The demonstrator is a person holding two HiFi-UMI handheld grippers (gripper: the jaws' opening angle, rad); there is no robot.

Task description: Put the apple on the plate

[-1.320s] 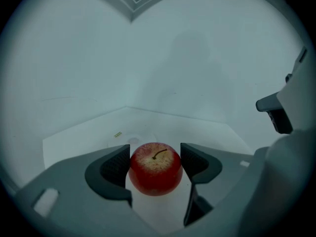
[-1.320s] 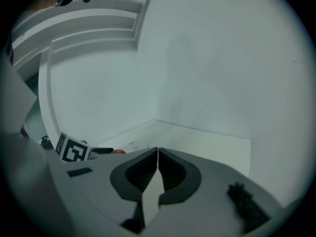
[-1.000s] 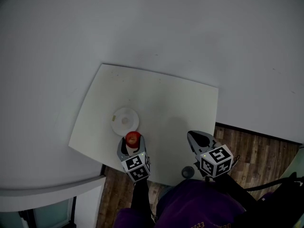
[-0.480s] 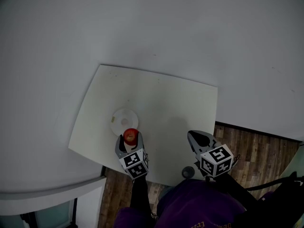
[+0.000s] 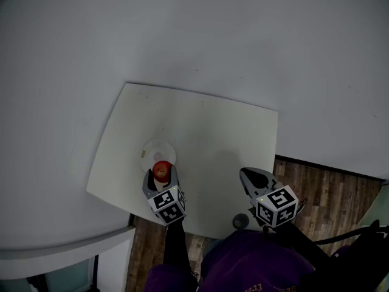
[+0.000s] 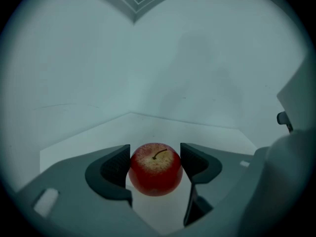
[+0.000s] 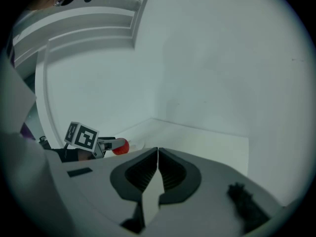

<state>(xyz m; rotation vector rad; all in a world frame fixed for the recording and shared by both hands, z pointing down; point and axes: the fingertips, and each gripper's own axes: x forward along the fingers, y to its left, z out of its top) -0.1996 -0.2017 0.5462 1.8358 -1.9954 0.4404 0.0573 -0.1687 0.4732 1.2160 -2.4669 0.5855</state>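
A red apple (image 5: 161,170) with a short stem sits between the jaws of my left gripper (image 5: 160,174), which is shut on it at the near edge of the small white plate (image 5: 157,151). In the left gripper view the apple (image 6: 156,168) fills the gap of the left gripper (image 6: 155,164), and both pads press its sides. My right gripper (image 5: 255,179) hovers over the table's near right part, shut with nothing in it; its jaws meet in the right gripper view (image 7: 157,168). From there the apple (image 7: 120,146) shows small at the left.
The white square table (image 5: 213,132) stands against a pale wall, with wooden floor (image 5: 328,193) to its right. A small dark round object (image 5: 240,220) lies near the table's front edge. A white curved ledge (image 5: 67,242) is at the lower left.
My left gripper has carried the apple forward and slightly left, from short of the plate to its near edge. The right gripper has stayed still.
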